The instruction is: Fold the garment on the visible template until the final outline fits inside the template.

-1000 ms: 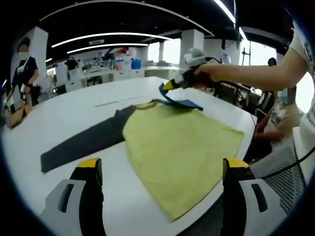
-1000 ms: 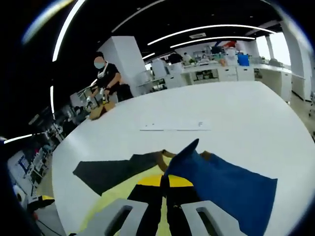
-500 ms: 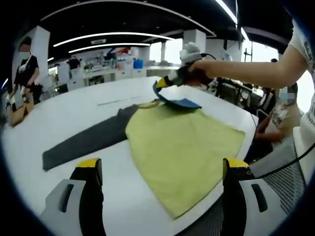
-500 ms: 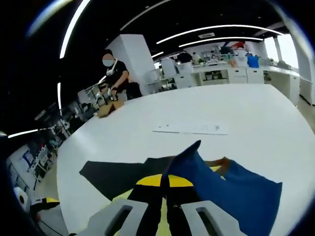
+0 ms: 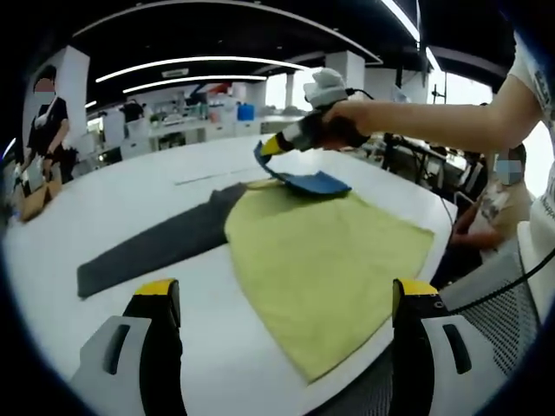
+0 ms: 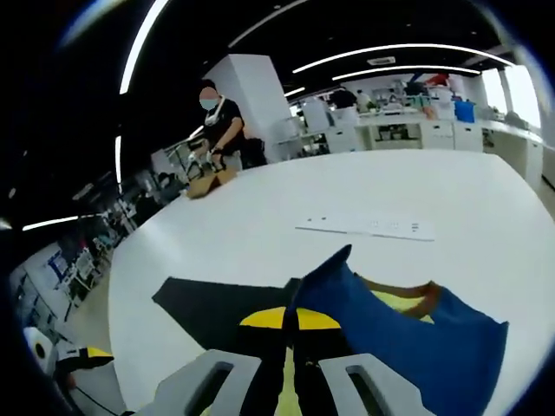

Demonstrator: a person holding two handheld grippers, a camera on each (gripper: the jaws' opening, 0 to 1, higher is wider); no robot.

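Left gripper view: the blue sleeve (image 5: 303, 180) has been lifted higher off the yellow garment (image 5: 325, 260) on the worktop (image 5: 130, 195), clenched by the right claw (image 5: 270, 147). The left claw (image 5: 286, 295) is held released; the fold is judged just begun.

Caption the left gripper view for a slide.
Right tool lifts the garment's blue sleeve over its yellow body; open left tool waits above the white table.

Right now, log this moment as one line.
right gripper: shut on blue sleeve, lifted | left gripper: open, idle | shirt: flat on table
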